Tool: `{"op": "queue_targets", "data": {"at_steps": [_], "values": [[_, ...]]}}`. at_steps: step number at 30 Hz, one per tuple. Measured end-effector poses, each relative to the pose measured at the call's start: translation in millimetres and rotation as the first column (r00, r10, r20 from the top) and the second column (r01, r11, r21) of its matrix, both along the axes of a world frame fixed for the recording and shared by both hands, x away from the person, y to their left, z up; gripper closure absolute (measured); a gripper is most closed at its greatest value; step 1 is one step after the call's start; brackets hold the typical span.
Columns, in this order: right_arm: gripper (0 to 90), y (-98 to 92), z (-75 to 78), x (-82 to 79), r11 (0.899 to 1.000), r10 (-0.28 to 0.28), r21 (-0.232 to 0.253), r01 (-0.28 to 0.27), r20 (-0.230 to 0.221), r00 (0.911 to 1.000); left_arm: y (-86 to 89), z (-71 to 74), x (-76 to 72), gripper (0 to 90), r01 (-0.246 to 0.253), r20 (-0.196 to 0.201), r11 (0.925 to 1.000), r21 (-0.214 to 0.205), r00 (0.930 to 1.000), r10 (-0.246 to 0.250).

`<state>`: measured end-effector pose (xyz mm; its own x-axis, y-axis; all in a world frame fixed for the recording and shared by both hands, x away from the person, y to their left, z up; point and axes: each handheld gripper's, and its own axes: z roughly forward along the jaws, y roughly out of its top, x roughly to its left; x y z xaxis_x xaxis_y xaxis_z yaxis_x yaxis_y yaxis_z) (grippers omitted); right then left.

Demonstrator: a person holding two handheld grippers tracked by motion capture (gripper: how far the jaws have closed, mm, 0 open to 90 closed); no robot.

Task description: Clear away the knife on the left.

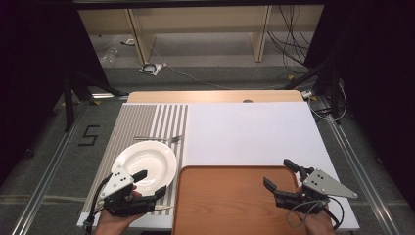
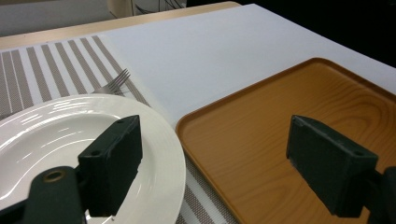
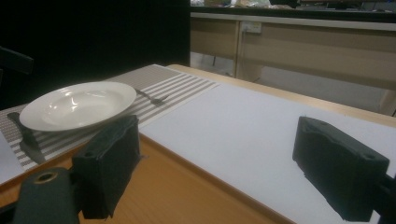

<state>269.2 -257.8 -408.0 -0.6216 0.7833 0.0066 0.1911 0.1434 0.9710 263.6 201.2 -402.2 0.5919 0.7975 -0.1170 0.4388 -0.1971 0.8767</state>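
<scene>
From the high view I have my left gripper (image 1: 147, 183) spread wide and empty, hovering at the near edge of the white plate (image 1: 146, 162), which sits on the striped mat (image 1: 132, 125) just left of the wooden tray (image 1: 235, 200). A fork (image 1: 159, 139) lies on the mat just beyond the plate. My right gripper (image 1: 280, 175) hangs over the tray's right end, also spread and empty. The tray carries nothing, so I judge the work has barely begun.

In the left gripper view, one jaw hangs over the plate (image 2: 70, 135) near its rim and the other over the tray (image 2: 261, 126); I can't tell whether either touches. The fork (image 2: 112, 83) peeks out behind the plate.

In the right gripper view, the jaws stand wide with nothing between them, above the tray (image 3: 187, 196); the plate (image 3: 77, 105) is well off to the left with the fork (image 3: 152, 98) behind it. Grasping the plate is all still ahead
</scene>
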Motion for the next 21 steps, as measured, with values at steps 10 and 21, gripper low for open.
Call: {"op": "queue_targets", "data": {"at_steps": [10, 21], "values": [[16.0, 0.4, -1.1, 0.9, 1.0, 0.004, 0.006, -0.004, -0.003, 1.0, 9.0, -0.5, 1.7, 18.2, 0.016, -0.064, 0.9981, 0.06, 0.9979, -0.012], [15.9, 0.4, -0.7, 0.6, 1.0, 0.009, 0.008, -0.009, -0.003, 1.0, 21.0, -3.5, 2.2, 18.6, 0.015, -0.154, 0.9864, 0.163, 0.988, 0.011]]}}
